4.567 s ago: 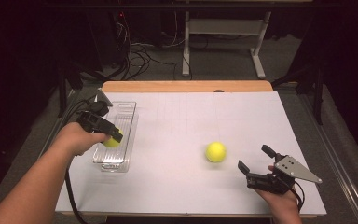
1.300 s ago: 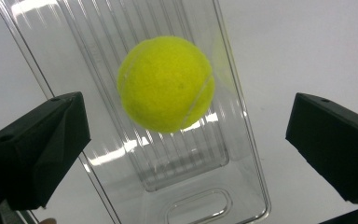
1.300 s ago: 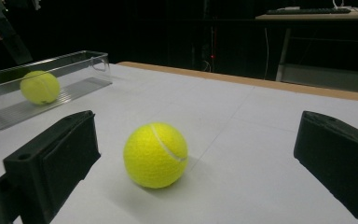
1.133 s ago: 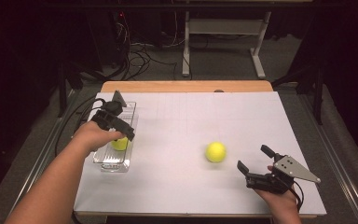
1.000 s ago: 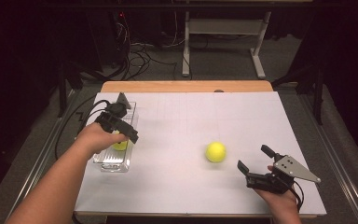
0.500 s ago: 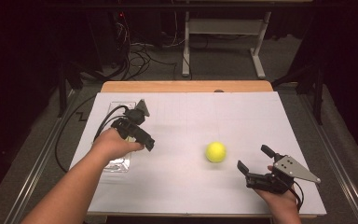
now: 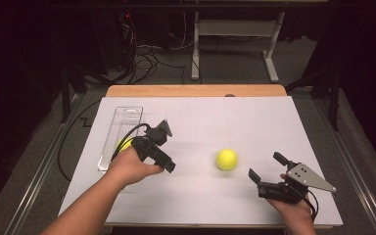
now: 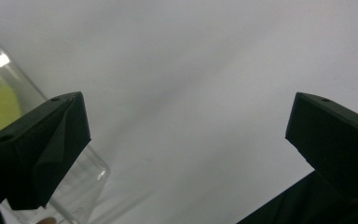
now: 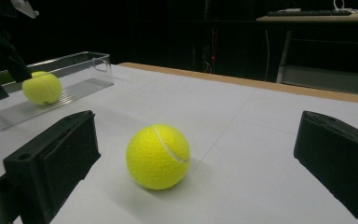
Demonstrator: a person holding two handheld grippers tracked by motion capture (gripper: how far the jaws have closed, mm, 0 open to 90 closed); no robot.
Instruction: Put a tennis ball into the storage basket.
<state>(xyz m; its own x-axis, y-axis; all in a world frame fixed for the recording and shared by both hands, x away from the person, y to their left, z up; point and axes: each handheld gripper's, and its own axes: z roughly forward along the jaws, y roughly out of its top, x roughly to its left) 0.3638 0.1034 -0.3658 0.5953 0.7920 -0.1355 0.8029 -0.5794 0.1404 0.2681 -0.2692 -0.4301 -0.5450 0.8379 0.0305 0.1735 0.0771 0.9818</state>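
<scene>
My left claw [image 7: 162,147] hangs spread and empty beside the tray [image 7: 121,128] at the desk's left edge. My right claw [image 7: 269,172] waits spread near the loose ball [image 7: 226,159].

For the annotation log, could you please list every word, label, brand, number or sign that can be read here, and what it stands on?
None can be read: the loose tennis ball shows a white seam and no brand, and the ball in the clear tray, the tray and both grippers carry no legible text.
</scene>
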